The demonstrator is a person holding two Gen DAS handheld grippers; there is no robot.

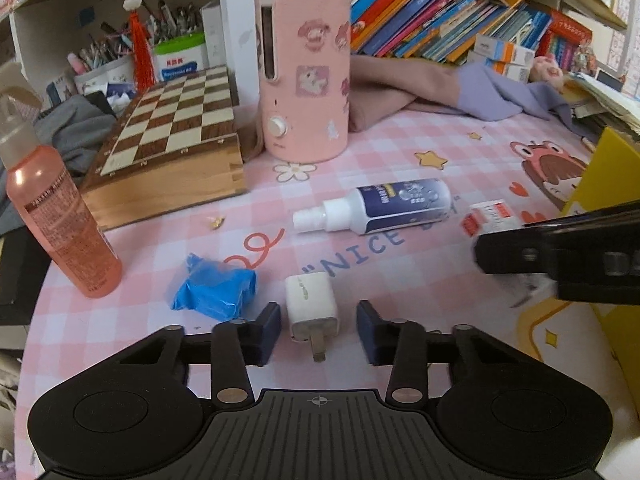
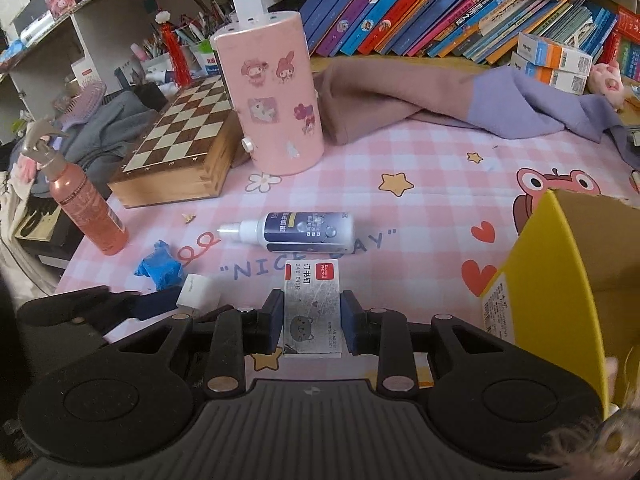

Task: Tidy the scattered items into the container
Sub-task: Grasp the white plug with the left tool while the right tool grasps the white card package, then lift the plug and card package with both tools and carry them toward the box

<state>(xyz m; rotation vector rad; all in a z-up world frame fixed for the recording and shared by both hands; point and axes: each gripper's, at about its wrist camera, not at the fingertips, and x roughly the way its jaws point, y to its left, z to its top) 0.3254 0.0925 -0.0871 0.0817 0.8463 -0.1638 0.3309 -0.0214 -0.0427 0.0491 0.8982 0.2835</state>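
My left gripper [image 1: 318, 330] is open, its jaws on either side of a white USB charger plug [image 1: 311, 307] that lies on the pink mat. A crumpled blue wrapper [image 1: 214, 290] lies just left of it. My right gripper [image 2: 312, 322] is shut on a small staples box [image 2: 312, 308], held just above the mat. A white spray bottle with a dark blue label [image 1: 384, 208] [image 2: 296, 230] lies on its side mid-mat. The yellow cardboard box [image 2: 560, 292] stands open at the right.
A pink upright bottle [image 1: 64, 224] stands at the left edge. A wooden chessboard box [image 1: 172, 140] and a pink humidifier [image 1: 304, 76] stand behind. Folded pink and purple cloth [image 1: 460, 92] and rows of books [image 1: 440, 4] lie at the back.
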